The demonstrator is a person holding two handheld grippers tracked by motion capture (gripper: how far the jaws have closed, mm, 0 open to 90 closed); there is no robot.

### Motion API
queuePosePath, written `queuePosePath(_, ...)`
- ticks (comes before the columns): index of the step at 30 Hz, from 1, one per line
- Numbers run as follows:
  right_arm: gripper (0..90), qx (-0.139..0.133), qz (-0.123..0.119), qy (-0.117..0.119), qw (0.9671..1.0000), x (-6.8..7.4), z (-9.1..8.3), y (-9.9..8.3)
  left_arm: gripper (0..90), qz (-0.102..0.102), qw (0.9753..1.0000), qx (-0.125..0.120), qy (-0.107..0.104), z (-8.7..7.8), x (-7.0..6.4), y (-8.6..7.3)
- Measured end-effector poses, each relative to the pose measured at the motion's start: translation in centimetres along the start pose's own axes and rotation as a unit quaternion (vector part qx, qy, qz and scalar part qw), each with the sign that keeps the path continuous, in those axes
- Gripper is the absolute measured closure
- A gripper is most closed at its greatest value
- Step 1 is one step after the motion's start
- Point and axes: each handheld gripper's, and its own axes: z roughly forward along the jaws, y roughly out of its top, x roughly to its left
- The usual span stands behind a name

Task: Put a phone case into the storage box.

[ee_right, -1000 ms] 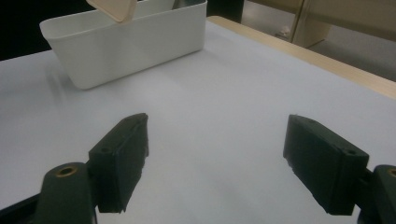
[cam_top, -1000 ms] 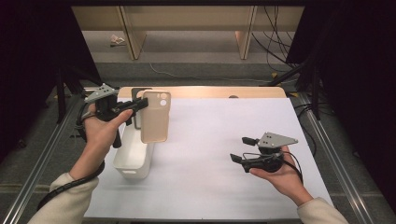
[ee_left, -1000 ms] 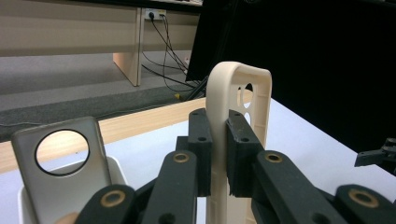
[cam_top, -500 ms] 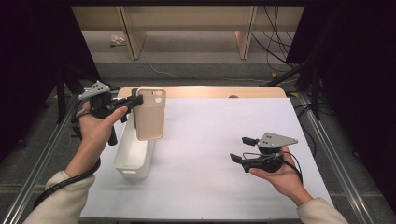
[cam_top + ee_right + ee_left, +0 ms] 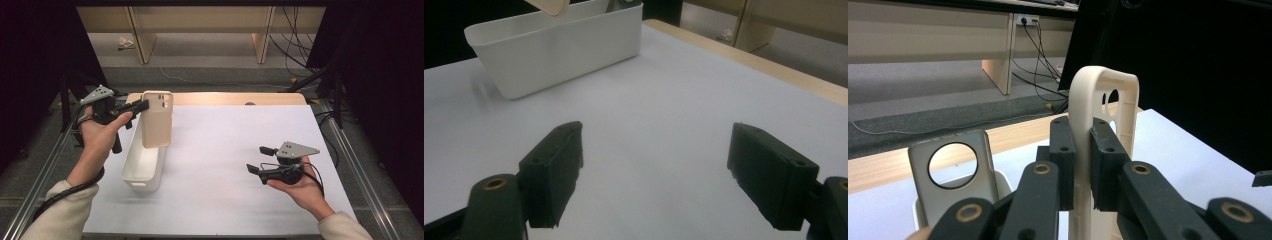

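Left gripper (image 5: pixel 141 105): I've got its jaws clamped on the edge of the beige phone case (image 5: pixel 157 120); from the left gripper view the two black pads squeeze the case's side wall between them.
Beige phone case: hanging upright in the air, right above the far end of the white bin (image 5: pixel 131 165), camera cutout at the top, its lower end just over the bin's opening. I can't tell whether the bottom edge touches the bin.
White bin: my landmark, sitting on the left part of the white table (image 5: pixel 225 150), long side running away from me.
Grey phone case (image 5: pixel 954 172): standing in the bin at its far end, round cutout at the top; in the left gripper view it sits just left of the beige one and lower.
Right gripper (image 5: pixel 257 160): jaws spread wide with nothing between them, well apart from the bin on its right, held low over the table. In the right gripper view I see bare table between the two pads and the bin farther off, up at the left.
My hands: left one wrapped around the left gripper's handle beside the bin, right one cupping the right gripper from below.
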Motion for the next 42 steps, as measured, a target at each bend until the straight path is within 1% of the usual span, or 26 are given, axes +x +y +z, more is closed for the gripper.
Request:
queuePosePath(5, 23.3, 0.000, 0.001, -0.001, 1.0000, 0.0, 0.0, 0.0, 81.9, -0.002, 1.0000, -0.002, 0.005, 0.1, 0.6, 0.0)
queuePosePath(11, 23.3, -0.002, 0.001, -0.002, 1.0000, -0.1, -0.1, 0.0, 81.8, 0.003, 1.0000, 0.000, 0.008, 0.1, 0.9, 0.2)
queuePosePath(18, 23.1, -0.002, 0.002, -0.003, 1.0000, -0.1, -0.1, 0.0, 81.9, -0.001, 0.9999, -0.003, 0.012, 0.2, 1.3, 0.4)
queuePosePath(31, 17.9, -0.002, 0.005, -0.010, 0.9999, -0.1, -0.1, -0.1, 81.8, -0.005, 0.9998, -0.007, 0.016, 0.4, 2.1, 0.1)
queuePosePath(38, 17.6, -0.003, 0.007, -0.010, 0.9999, -0.1, -0.1, 0.0, 81.8, 0.000, 0.9997, -0.006, 0.022, 0.7, 2.6, 0.0)
queuePosePath(42, 17.6, -0.005, 0.007, -0.011, 0.9999, -0.1, -0.1, 0.0, 81.8, 0.007, 0.9996, -0.008, 0.026, 0.8, 2.9, 0.1)
